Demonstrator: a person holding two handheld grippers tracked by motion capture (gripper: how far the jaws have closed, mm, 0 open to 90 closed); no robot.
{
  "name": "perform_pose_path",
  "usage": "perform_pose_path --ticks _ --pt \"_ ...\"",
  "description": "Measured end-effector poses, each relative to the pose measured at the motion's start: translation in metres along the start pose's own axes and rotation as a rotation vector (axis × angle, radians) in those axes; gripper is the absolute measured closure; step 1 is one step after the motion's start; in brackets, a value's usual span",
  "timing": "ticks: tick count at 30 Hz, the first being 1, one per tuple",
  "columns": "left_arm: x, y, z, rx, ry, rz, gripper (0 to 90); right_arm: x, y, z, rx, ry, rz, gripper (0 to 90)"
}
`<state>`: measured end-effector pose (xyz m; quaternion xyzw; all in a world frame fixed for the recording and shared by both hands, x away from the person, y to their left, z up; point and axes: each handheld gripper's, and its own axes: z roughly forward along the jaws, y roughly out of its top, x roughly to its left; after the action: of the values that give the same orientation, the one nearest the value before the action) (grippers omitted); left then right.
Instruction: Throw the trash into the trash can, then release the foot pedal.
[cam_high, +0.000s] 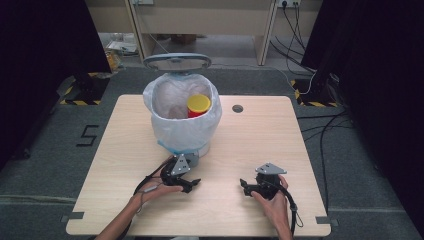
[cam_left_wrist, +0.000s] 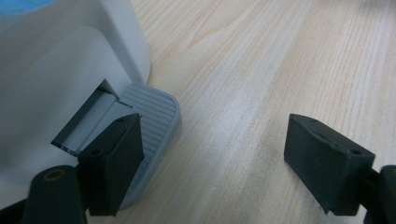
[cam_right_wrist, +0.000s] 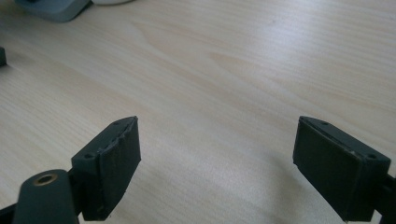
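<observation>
Pedal bin held open, left jaw bearing on the foot pedal

Pedal bin is standing at upper centre of the high view, on the table, lined with a white bag; its lid is tipping up behind, and a yellow-capped red container is lying inside. At lower left of centre, the left gripper is sitting spread and empty just before the bin's base. In the left gripper view one jaw is overlapping the grey ribbed pedal, seemingly pressing it. At lower right, the right gripper is resting on bare wood, jaws wide, gripping nothing. Judged step: drop already made, lid being held open. Next move likely calls for easing off the pedal gently so the lid closes.
</observation>
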<state>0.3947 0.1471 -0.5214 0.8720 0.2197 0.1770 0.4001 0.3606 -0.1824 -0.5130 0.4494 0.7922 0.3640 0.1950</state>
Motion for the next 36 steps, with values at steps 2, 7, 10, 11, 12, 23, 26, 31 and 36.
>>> perform_pose_path --ticks 2,7,10,11,12,23,26,31,36 --pt "0.0001 0.0001 -0.0002 0.002 -0.002 0.0 18.8 0.0003 -0.0009 0.0008 0.011 -0.001 -0.008 15.5" --pt "0.0 0.0001 -0.0002 0.002 -0.002 0.0 18.8 0.0035 -0.0039 0.0025 0.044 -0.017 -0.022 14.7" --pt "0.0 0.0001 -0.0002 0.002 -0.002 0.0 18.8 0.0042 -0.0044 0.0016 0.049 -0.02 -0.017 14.2" --pt "0.0 0.0001 -0.0002 0.003 -0.001 0.0 18.8 0.0043 -0.0045 0.0016 0.05 -0.02 -0.018 14.0" --pt "-0.0001 0.0 0.0 0.0 0.001 0.0 18.8 0.0043 -0.0045 0.0016 0.05 -0.019 -0.019 13.9" --pt "-0.0002 -0.0001 0.0001 -0.001 0.0 0.0 18.7 0.0041 -0.0043 0.0021 0.05 -0.017 -0.025 12.7" --pt "-0.0002 -0.0001 0.0001 -0.002 0.0 0.0 18.8 0.0042 -0.0042 0.0022 0.051 -0.018 -0.025 12.6" --pt "-0.0004 -0.0001 0.0 -0.001 0.003 0.001 18.8 0.0043 -0.0042 0.0022 0.051 -0.017 -0.024 12.5" --pt "-0.0004 0.0 0.0001 -0.001 0.003 0.001 18.7 0.0045 -0.0041 0.0025 0.051 -0.015 -0.024 11.8"
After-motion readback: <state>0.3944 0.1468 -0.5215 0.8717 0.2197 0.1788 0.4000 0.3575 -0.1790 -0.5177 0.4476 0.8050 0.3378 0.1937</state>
